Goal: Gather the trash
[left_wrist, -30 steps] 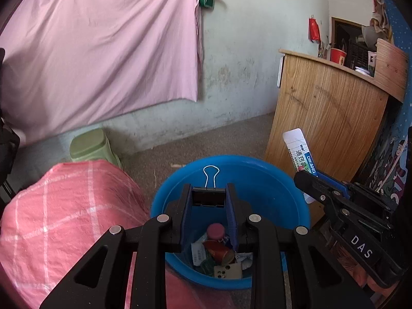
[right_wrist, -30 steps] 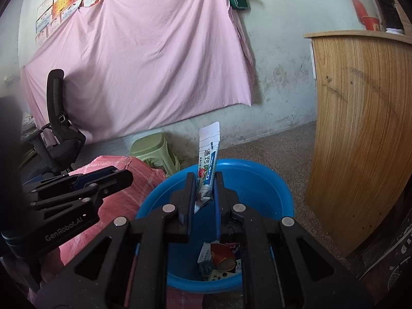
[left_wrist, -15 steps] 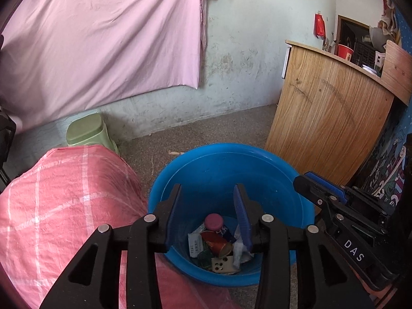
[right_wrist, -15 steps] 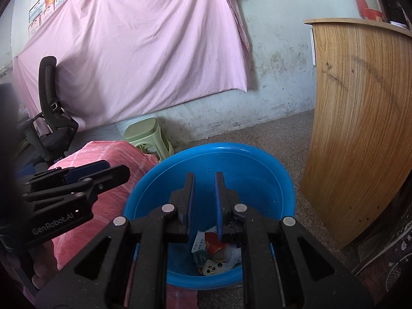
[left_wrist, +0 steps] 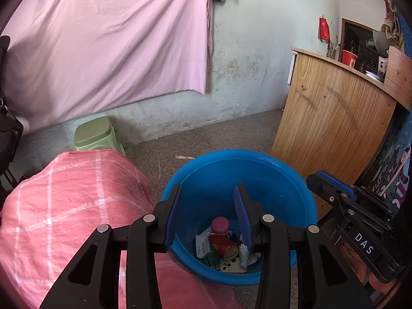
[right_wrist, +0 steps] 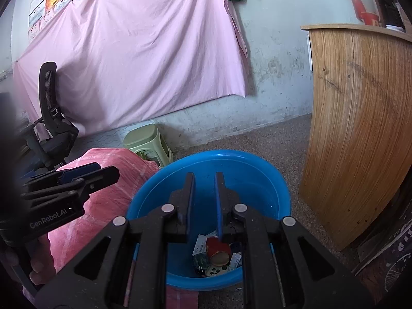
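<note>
A blue plastic basin (left_wrist: 291, 180) (right_wrist: 270, 180) stands on the floor below both grippers. At its bottom lies trash: a red can (left_wrist: 219, 242) (right_wrist: 215, 246), a bottle with a magenta cap (left_wrist: 220, 225), a beige phone case (left_wrist: 231, 267) (right_wrist: 216, 273) and paper wrappers. My left gripper (left_wrist: 208, 193) hovers over the basin, open, with nothing between its blue pads. My right gripper (right_wrist: 204, 177) hangs over the same basin with a narrow gap between its pads and nothing in it. Each gripper shows at the edge of the other's view.
A pink checked cloth (left_wrist: 64, 206) covers a rounded surface left of the basin. A green plastic stool (left_wrist: 95, 134) stands behind it. A curved wooden counter (left_wrist: 334, 128) rises at the right. An office chair (right_wrist: 49, 118) stands at far left. A pink sheet hangs on the wall.
A black binder clip has left my left gripper, whose jaws have opened wider. A white toothpaste tube has left my right gripper. Both grippers stay over the basin.
</note>
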`<state>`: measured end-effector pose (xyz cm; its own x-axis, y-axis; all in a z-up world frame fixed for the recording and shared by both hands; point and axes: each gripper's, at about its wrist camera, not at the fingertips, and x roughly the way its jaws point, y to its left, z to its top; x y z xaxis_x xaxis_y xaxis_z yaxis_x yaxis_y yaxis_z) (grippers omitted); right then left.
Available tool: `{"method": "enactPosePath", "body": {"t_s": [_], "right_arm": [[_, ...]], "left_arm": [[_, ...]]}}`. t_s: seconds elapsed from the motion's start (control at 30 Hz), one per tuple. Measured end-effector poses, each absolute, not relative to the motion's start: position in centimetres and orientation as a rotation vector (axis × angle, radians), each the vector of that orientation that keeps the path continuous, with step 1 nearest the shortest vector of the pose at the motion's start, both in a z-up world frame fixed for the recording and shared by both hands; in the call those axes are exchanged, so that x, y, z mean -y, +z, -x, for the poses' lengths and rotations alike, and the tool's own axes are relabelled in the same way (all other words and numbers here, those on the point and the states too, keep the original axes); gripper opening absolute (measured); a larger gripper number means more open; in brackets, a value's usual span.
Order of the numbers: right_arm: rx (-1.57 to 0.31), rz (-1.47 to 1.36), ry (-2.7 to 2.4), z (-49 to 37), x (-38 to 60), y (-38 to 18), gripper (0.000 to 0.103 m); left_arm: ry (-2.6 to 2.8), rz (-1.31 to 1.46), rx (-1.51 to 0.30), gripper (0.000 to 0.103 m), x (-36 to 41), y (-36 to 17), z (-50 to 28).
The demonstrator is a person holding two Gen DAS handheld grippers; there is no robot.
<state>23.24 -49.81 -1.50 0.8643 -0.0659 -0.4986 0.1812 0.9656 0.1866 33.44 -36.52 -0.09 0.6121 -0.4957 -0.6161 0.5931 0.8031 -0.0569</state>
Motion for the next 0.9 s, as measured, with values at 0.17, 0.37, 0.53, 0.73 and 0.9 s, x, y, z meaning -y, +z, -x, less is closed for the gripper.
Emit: {"method": "enactPosePath", "body": {"t_s": [0.17,0.37,0.53,0.73,0.9], "right_arm": [[-0.492,-0.235,-0.136,-22.6,49.5,-1.0,0.037],[-0.479,-0.240,-0.143,-22.2,49.8,-0.5,0.038],[-0.472,-0.246,-0.149,-22.0,49.8,-0.3,0.041],[-0.465,-0.252,-0.153,-21.9,50.1,-0.1,0.051],[-0.461,-0.259,-0.156,-21.7,50.2,0.0,0.066]], "left_arm": [[-0.625,-0.160,-0.653,0.036,36.2,0.4,-33.2],[-0.616,-0.164,-0.645,0.036,35.9,0.5,-32.6],[-0.605,-0.160,-0.646,0.045,35.9,0.7,-32.7],[-0.578,-0.150,-0.638,0.058,35.4,0.9,-32.5],[-0.557,-0.143,-0.634,0.072,34.9,0.8,-32.3]]}}
